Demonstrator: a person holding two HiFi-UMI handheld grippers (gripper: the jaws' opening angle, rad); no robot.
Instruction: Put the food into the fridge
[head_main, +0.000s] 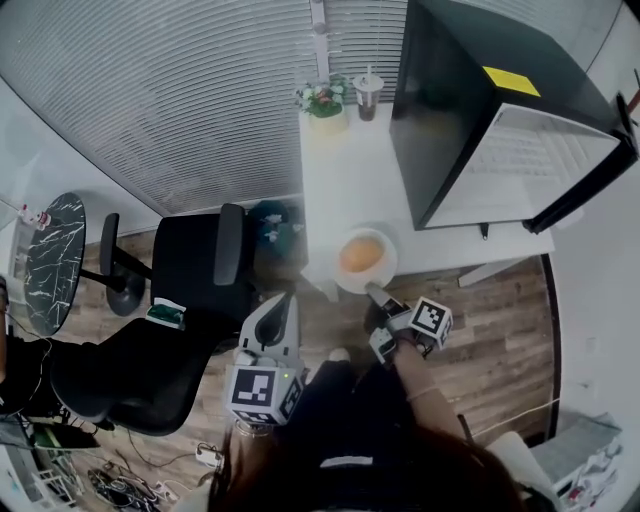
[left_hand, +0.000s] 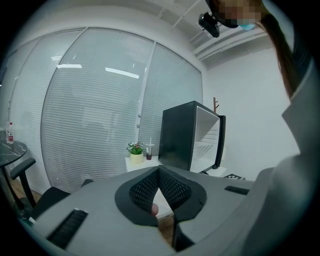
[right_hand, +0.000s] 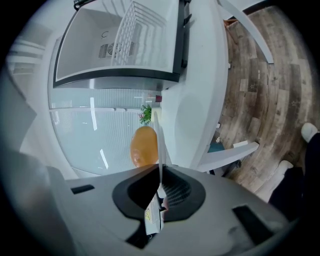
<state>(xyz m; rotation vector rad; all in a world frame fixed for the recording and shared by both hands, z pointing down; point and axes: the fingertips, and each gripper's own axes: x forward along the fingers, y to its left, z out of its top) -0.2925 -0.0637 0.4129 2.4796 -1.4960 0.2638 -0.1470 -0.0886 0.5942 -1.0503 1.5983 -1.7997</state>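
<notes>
R tool at plate rim

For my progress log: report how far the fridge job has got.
Done: the mini fridge stands open. In hand: the right gripper clamps the rim of the plate carrying the round orange food. Remaining: set it inside the fridge.

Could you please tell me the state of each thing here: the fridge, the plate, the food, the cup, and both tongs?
fridge: door open.
plate: gripped at its rim.
food: on the plate, not yet in the fridge.
cup: upright on the table.
right tongs: shut on the plate.
left tongs: shut, empty.
</notes>
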